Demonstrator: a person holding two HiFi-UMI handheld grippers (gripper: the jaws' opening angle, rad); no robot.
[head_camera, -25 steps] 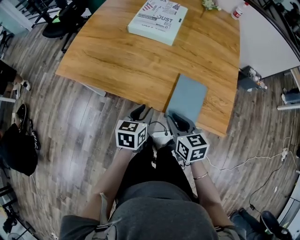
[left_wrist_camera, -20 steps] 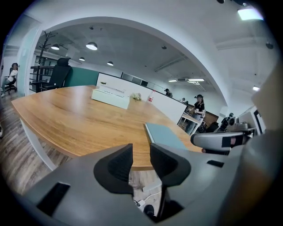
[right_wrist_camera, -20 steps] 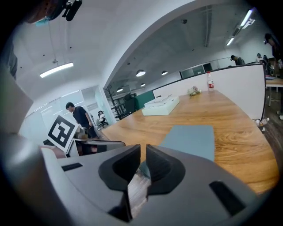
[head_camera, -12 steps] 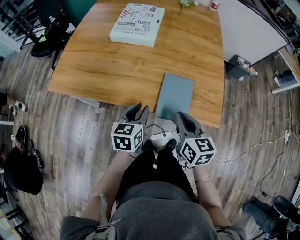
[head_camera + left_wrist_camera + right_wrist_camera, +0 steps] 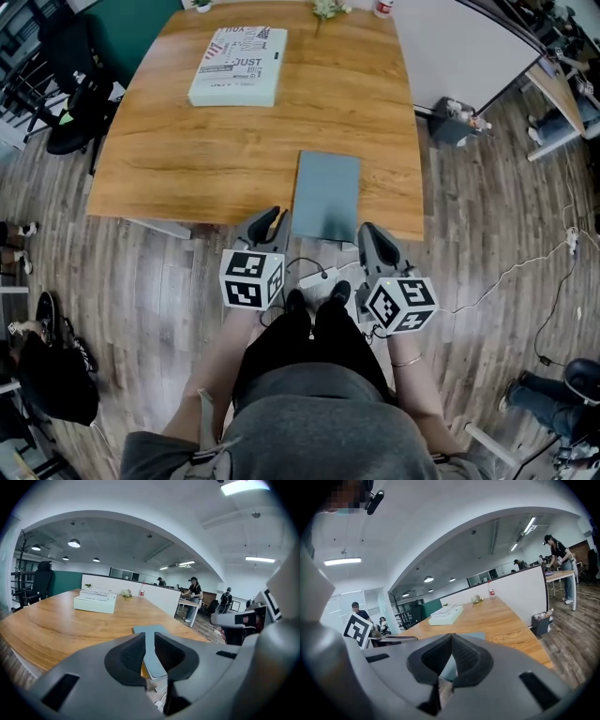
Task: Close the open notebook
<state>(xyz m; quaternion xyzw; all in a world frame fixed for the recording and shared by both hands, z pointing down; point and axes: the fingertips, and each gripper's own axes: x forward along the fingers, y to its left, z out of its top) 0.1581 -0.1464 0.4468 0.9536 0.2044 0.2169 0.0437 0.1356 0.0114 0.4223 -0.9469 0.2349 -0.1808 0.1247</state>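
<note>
Two grippers hang off the counter's [image 5: 234,141] near edge, in front of the person's body and pointing toward the counter. The left gripper [image 5: 272,217] has a narrow gap between its jaws, which are closing with nothing between them; through the gap only the distant notebook shows. The right gripper [image 5: 369,231] is clenched tight on nothing, its pads meeting at the tips. The notebook [image 5: 326,195] lies closed and flat, grey-blue cover up, at the counter's near edge toward the near right corner, its lower end reaching that edge between the two grippers; neither touches it. One white printed box [image 5: 238,66] sits well apart from it, toward the far left corner.
</note>
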